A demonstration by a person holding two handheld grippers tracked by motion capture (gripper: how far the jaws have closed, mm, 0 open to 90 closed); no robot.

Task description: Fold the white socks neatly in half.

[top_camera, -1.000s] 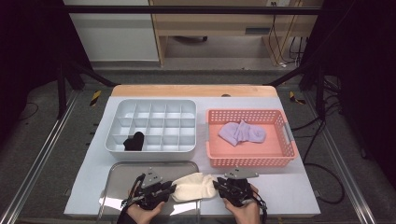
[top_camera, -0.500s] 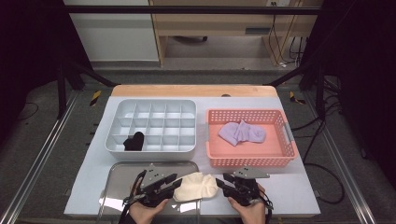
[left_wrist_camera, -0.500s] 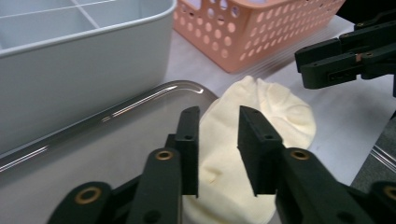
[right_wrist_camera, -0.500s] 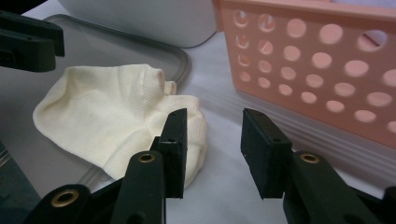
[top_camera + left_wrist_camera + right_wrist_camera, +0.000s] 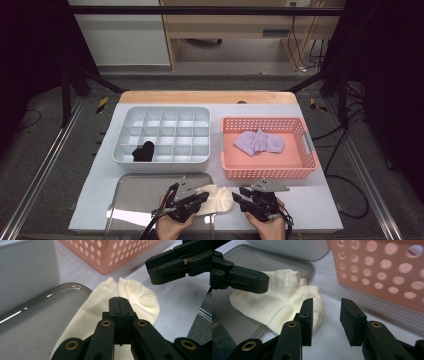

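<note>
High view: a cream sock pair (image 5: 216, 199) is seen lying across the right rim of a grey tray (image 5: 131, 192) and onto the white worktop (image 5: 320, 200), its long axis running left to right between the two hands. The left gripper (image 5: 204, 198) is over the sock's tray end; its jaws have just been closing and are seen pressed flat together in the left gripper view, with the sock (image 5: 130, 296) lying ahead of and under them and nothing visibly caught between. The right gripper (image 5: 237, 194) is held partly open just beside the sock's other end, empty, the sock (image 5: 279, 303) lying to its left in the right gripper view. The left gripper is judged the nearer. Counted beyond: one divided box (image 5: 165, 115) holding one black sock bundle (image 5: 143, 151), and one pink basket (image 5: 305, 150) holding one lilac sock bundle (image 5: 260, 142).
</note>
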